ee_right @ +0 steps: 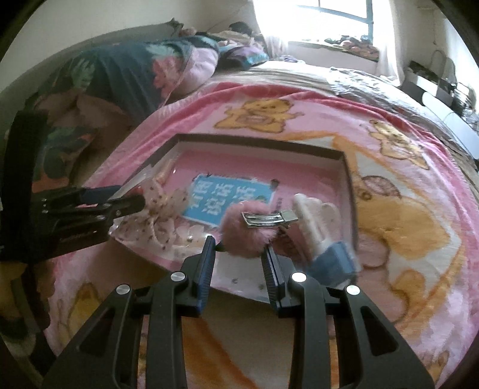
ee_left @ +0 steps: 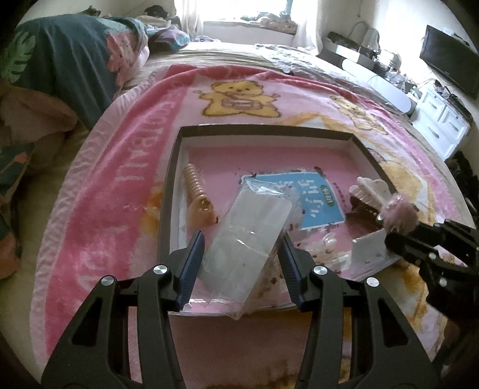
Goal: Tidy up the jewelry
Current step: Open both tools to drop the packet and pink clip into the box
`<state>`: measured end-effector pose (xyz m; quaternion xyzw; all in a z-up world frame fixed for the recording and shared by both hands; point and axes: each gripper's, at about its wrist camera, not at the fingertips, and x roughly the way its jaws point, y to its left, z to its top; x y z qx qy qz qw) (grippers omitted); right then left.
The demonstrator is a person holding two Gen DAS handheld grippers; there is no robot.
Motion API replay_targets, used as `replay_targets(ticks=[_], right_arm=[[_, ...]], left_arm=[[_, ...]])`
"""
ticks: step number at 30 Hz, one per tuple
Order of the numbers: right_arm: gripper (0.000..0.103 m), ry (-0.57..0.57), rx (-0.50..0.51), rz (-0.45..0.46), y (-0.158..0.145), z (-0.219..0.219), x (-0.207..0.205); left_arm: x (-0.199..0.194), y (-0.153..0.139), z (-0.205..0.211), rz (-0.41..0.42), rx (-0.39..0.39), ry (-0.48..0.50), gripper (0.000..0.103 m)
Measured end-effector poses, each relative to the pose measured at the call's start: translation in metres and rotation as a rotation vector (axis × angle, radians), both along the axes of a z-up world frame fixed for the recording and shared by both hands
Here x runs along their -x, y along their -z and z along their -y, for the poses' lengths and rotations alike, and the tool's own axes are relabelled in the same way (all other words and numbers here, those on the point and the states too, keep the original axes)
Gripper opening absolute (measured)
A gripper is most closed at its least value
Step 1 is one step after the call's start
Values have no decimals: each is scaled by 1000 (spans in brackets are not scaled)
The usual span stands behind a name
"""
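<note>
A shallow dark-rimmed tray [ee_left: 175, 167] [ee_right: 347, 179] with a pink floor lies on the pink bear blanket. My left gripper [ee_left: 242, 239] [ee_right: 131, 197] is shut on a clear plastic packet [ee_left: 245, 239], which hangs over the tray's near edge. My right gripper [ee_right: 239, 245] [ee_left: 389, 236] is shut on a pink fluffy hair clip [ee_right: 245, 233] [ee_left: 401, 215] with a metal clasp [ee_right: 269, 221], over the tray's right side. In the tray lie a gold coil hair tie [ee_left: 194, 182], a white claw clip [ee_left: 369, 187] [ee_right: 314, 218], a dotted fabric bow [ee_right: 161, 206] and a blue card [ee_left: 314, 197] [ee_right: 221, 200].
A small blue-grey box [ee_right: 335, 263] sits by the tray's near right corner. Folded bedding [ee_left: 66, 59] is piled at the far left of the bed. A window [ee_left: 245, 12] is behind, and white drawers [ee_left: 443, 125] and a dark screen [ee_left: 449, 65] stand at the right.
</note>
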<state>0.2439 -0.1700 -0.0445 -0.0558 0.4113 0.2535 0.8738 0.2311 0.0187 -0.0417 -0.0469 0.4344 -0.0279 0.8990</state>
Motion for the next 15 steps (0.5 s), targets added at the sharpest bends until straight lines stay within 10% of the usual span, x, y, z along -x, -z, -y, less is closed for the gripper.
replay_targets(ticks=[15], right_arm=[[45, -18, -12, -33, 6, -15, 0]], left_arm=[[-1, 8, -7, -21, 12, -13, 46]])
